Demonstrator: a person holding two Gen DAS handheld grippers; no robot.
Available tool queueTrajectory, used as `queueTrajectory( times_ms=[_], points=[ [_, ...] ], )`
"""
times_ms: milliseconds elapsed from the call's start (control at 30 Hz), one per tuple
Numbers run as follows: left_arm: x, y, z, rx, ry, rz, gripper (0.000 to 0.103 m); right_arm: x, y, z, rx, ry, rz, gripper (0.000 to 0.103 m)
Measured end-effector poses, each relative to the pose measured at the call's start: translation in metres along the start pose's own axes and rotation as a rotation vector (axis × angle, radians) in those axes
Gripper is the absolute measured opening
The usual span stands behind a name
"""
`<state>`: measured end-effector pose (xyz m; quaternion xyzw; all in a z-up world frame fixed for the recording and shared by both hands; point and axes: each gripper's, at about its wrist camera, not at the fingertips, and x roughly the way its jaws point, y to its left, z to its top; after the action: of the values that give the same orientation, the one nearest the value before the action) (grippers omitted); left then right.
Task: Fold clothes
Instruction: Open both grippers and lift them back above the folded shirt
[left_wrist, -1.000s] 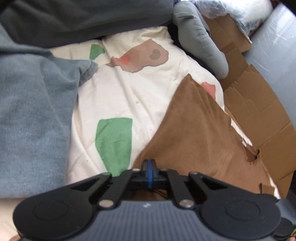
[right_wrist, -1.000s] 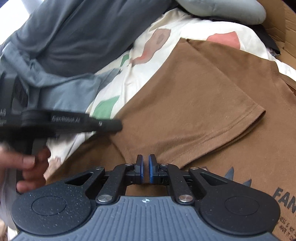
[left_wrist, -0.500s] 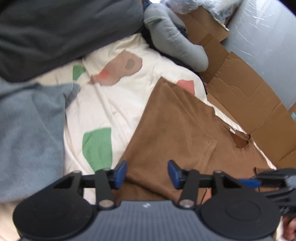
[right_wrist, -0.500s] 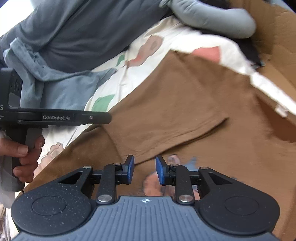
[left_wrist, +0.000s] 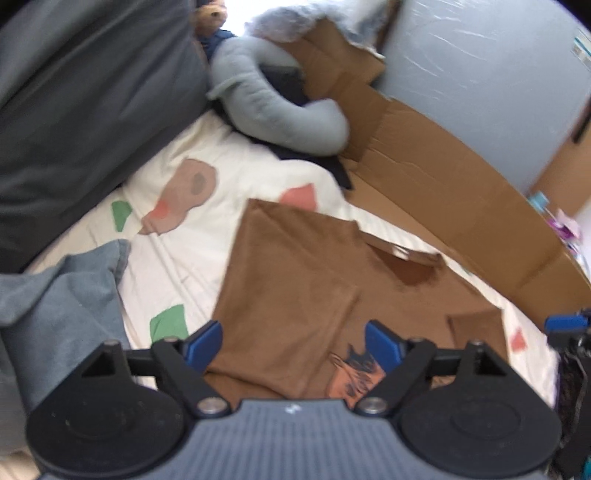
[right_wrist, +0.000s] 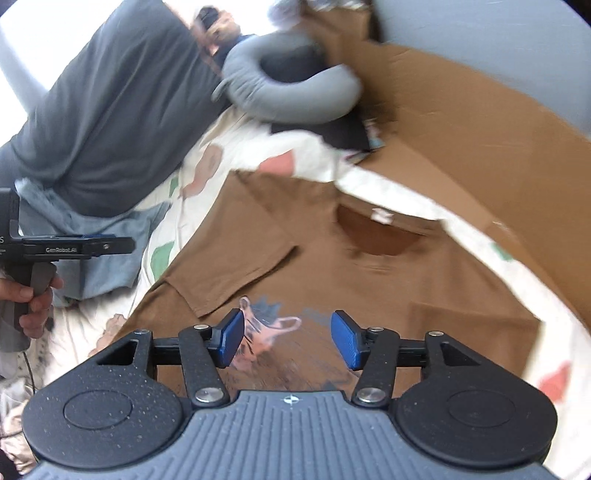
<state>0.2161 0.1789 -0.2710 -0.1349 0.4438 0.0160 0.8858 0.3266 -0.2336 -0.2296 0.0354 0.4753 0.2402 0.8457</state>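
A brown T-shirt (left_wrist: 295, 280) (right_wrist: 369, 273) lies flat on the patterned cream bedsheet (left_wrist: 192, 236), its left sleeve folded inward over the body and a printed graphic (right_wrist: 266, 328) near the front. My left gripper (left_wrist: 293, 345) hovers above the shirt's lower left part, jaws opening, nothing between them. My right gripper (right_wrist: 288, 338) hangs over the graphic, jaws opening too, holding nothing. The left gripper (right_wrist: 74, 245) and the hand holding it also show at the left edge of the right wrist view.
A blue-grey garment (left_wrist: 55, 314) lies left of the shirt. A dark grey duvet (left_wrist: 85, 103) is piled at the back left. A grey neck pillow (left_wrist: 280, 118) sits at the head of the bed. Flattened cardboard (left_wrist: 443, 184) runs along the right, against a grey wall.
Both grippers were shut low on the brown shirt; they let go, opened and rose away. The sleeve now lies folded over the body, and more of the shirt shows.
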Motion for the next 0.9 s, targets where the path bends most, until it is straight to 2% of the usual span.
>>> queueTrajectory(
  times_ms=[133, 400, 567, 667, 767, 900],
  points=[
    [-0.033, -0.019, 0.020, 0.044, 0.051, -0.015, 0.090, -0.061, -0.016, 0.000, 0.044, -0.030, -0.020, 0.069],
    [-0.116, -0.045, 0.050, 0.056, 0.050, 0.002, 0.094, -0.179, -0.020, 0.020, 0.072, -0.118, -0.066, 0.077],
    [-0.162, -0.052, 0.057, 0.034, 0.032, -0.015, 0.098, -0.243, -0.015, 0.036, 0.077, -0.136, -0.081, 0.082],
    [-0.180, -0.053, 0.059, 0.022, 0.043, 0.005, 0.098, -0.277, -0.012, 0.043, 0.074, -0.133, -0.089, 0.083],
    [-0.196, -0.053, 0.060, 0.029, 0.055, 0.030, 0.098, -0.310, -0.010, 0.044, 0.065, -0.139, -0.094, 0.083],
    [-0.215, -0.050, 0.059, 0.035, 0.055, 0.025, 0.099, -0.350, -0.011, 0.038, 0.057, -0.158, -0.104, 0.084]
  ],
)
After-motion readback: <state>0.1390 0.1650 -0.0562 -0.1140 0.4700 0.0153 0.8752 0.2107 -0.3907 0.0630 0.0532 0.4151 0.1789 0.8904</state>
